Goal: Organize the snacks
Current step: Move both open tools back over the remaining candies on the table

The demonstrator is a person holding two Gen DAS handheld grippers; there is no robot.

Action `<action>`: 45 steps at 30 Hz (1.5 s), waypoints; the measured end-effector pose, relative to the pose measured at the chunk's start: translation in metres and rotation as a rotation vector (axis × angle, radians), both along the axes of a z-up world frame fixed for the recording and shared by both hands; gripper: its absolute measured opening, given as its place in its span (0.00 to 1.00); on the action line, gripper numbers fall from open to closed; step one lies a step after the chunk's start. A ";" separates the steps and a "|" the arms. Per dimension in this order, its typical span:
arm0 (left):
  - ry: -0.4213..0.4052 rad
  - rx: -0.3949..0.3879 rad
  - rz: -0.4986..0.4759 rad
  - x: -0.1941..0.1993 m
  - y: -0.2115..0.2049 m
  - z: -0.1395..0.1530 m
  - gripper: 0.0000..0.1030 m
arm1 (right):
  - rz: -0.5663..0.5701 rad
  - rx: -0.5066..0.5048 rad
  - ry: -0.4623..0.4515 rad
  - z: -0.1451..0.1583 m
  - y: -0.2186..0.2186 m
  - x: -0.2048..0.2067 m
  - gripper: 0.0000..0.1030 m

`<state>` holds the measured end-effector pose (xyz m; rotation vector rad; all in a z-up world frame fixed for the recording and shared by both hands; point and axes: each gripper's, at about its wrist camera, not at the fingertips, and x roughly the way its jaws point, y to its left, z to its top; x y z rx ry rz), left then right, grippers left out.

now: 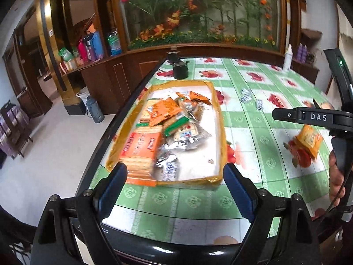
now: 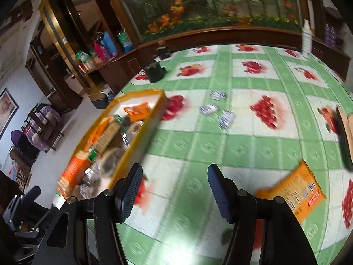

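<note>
Tray [image 1: 217,101] of snacks sits by the table's [image 1: 253,132] left edge, long axis running away from the near edge. Orange packet [image 2: 293,190] lies flat right of it, skewed. Left gripper [image 1: 174,176] wide apart, empty. Right gripper [image 2: 174,187] likewise apart, holding nothing.

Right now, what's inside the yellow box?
The yellow box holds a heap of snacks: an orange cracker pack, orange packets and silvery wrappers. Whatever lies beneath the heap is covered.

Left wrist cam low over snack tray [image 1: 217,101], right cam right of it, both share tablecloth [image 2: 198,145]
</note>
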<state>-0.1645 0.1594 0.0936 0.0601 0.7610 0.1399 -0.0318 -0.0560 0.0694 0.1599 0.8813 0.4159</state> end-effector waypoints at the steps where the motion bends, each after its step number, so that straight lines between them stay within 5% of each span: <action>1: 0.009 0.014 -0.003 0.001 -0.005 -0.001 0.86 | -0.005 -0.007 -0.002 -0.001 -0.004 -0.003 0.64; 22: 0.088 0.088 -0.036 0.008 -0.035 -0.014 0.86 | -0.079 0.003 0.013 -0.013 -0.050 -0.013 0.64; 45: 0.136 0.080 -0.088 0.039 -0.047 -0.019 0.86 | -0.150 0.016 0.049 -0.023 -0.084 0.012 0.64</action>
